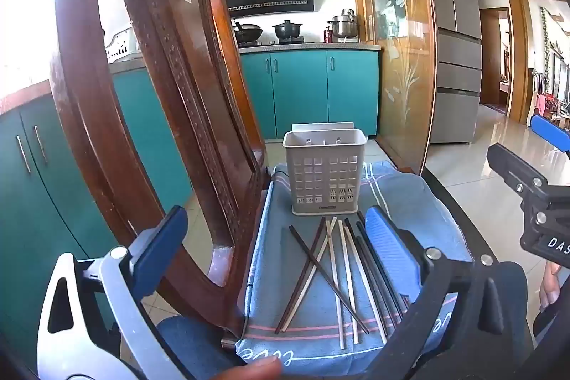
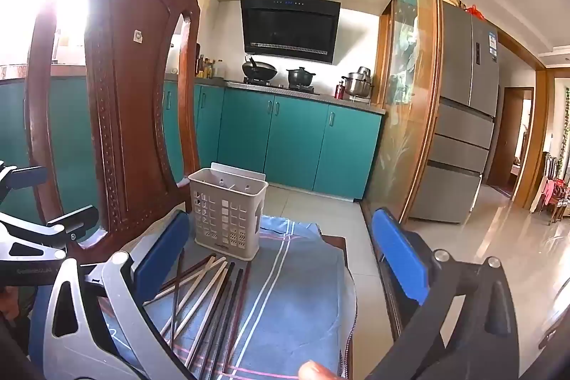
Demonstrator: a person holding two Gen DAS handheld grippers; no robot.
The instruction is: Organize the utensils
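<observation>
With both my grippers, left [image 1: 270,248] and right [image 2: 281,251], wide apart and empty, I judge the chopsticks [image 1: 342,276] light, stiff, slippery, best pinched mid-length.

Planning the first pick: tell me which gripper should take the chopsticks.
Probably left: the chopsticks lie between the left gripper and its open jaws. In the right wrist view they sit by the right gripper near its left finger.
</observation>
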